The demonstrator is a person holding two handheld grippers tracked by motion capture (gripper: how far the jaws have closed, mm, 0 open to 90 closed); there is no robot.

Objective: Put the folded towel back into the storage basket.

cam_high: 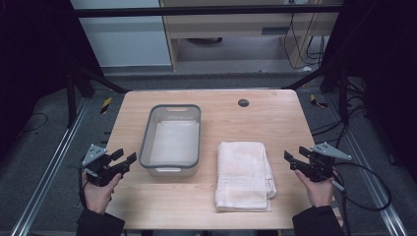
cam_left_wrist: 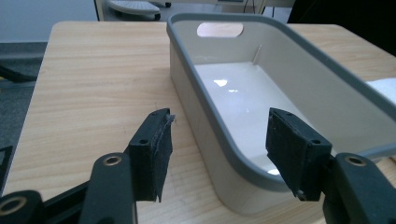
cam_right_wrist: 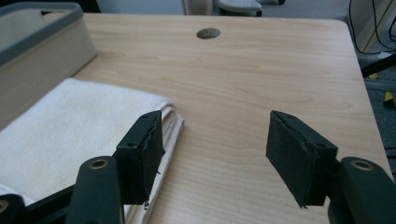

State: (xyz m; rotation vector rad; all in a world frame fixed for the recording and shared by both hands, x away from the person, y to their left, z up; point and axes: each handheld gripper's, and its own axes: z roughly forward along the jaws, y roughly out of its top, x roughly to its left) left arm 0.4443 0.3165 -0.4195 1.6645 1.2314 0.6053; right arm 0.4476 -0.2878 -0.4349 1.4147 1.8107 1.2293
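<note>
A white basin with a grey rim [cam_high: 144,142] stands empty on the left half of the wooden table [cam_high: 280,123]. Right of it lies a folded white towel [cam_high: 243,174]. My left gripper [cam_high: 124,156] hovers open just left of the basin's near corner, apart from it. In the left gripper view its jaws [cam_left_wrist: 222,149] frame that corner of the basin [cam_left_wrist: 198,95] with nothing between them. My right gripper [cam_high: 295,155] is open a short way right of the towel. In the right gripper view [cam_right_wrist: 215,154] the towel's edge [cam_right_wrist: 70,126] lies by the left jaw, untouched, and the basin wall [cam_right_wrist: 42,56] is beyond.
A round cable hole [cam_high: 243,103] [cam_right_wrist: 208,33] sits near the table's far edge. Black frame bars [cam_high: 98,78] slant down at both far corners. Metal rails [cam_high: 49,167] run along the floor on each side. A cable [cam_high: 373,187] trails from the right gripper.
</note>
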